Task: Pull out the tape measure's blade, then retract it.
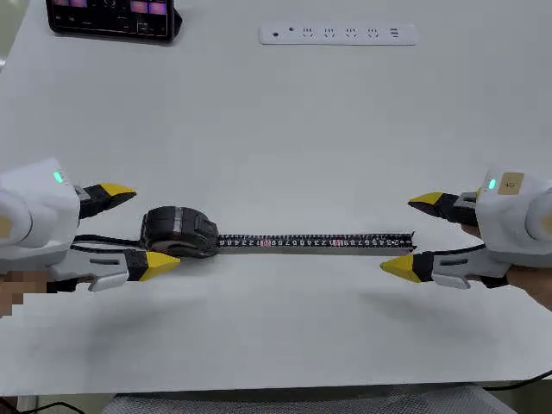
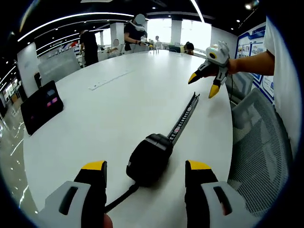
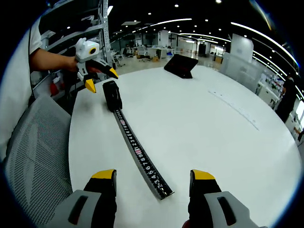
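White tabletop [image 1: 285,138] carries a black tape measure [image 1: 178,231] lying left of centre in the head view. Its blade [image 1: 315,241] is drawn out flat along the surface toward the right. The blade is dark with pale numbers and a few red marks, and it ends in a small hook [image 1: 412,239].

The left gripper [image 1: 156,224] has its yellow-tipped jaws spread wide on either side of the tape measure's body. In the left gripper view the body [image 2: 149,156] sits between the jaws of the left gripper [image 2: 147,166] with a gap showing on each side. In the head view the nearer jaw tip comes very close to the case, and I cannot tell whether it touches. A thin black cord [image 2: 121,197] trails from the case back toward the gripper.

The right gripper [image 1: 396,233] is also spread, with its jaws flanking the far end of the blade and nothing pinched. In the right gripper view the blade's end [image 3: 161,190] lies between the jaws of the right gripper [image 3: 154,175], clear of both.

Farther back on the table lie a white power strip [image 1: 338,34] and a black tablet [image 1: 112,17] with a lit screen. A grey mesh chair [image 2: 256,142] stands at the table's near edge.
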